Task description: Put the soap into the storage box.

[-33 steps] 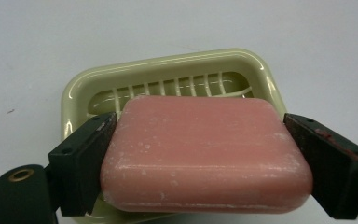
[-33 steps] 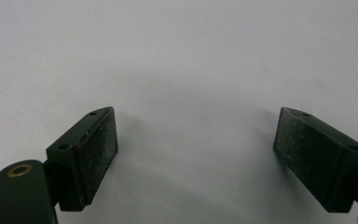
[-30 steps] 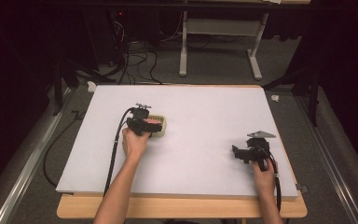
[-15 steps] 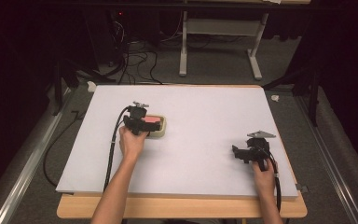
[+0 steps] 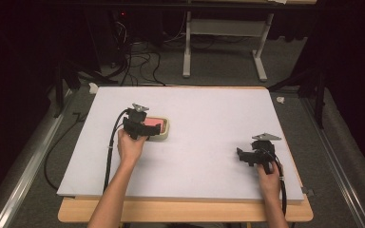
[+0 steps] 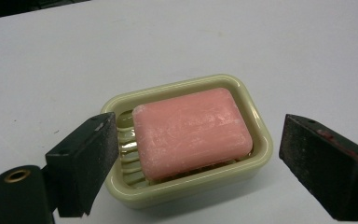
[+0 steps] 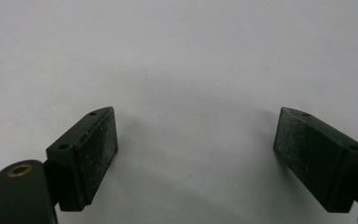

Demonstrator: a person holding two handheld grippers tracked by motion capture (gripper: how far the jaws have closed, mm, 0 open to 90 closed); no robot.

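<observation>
Left claw (image 6: 186,172) down at the soap dish (image 6: 186,140), jaws spread wide and straddling it, one pad off each end, neither pad seen touching. Nothing gripped. Pink soap bar (image 6: 192,131) lying flat inside the dish on the ribbed floor, a little askew, filling most of the well. From the high view: dish (image 5: 164,129) sat on the left half of the white worktop (image 5: 209,109), toward the middle in depth, with the left claw (image 5: 147,127) hovering right over its left side and the soap (image 5: 151,122) partly hidden beneath.

Right claw (image 5: 240,154) parked well apart, near the right edge of the worktop, held low in the person's hand. Open too: in the right gripper view (image 7: 196,158) jaws stood wide with bare white worktop (image 7: 182,70) between them, holding nothing.

Progress, as judged: approach made, grasp not. Lined up for a pinch, though whether on the soap alone or on the whole dish could not be told from the spread. Closing, lifting and placing all left to do. Worth watching: slick-looking bar, likely to slide under the pads if squeezed off-centre.
</observation>
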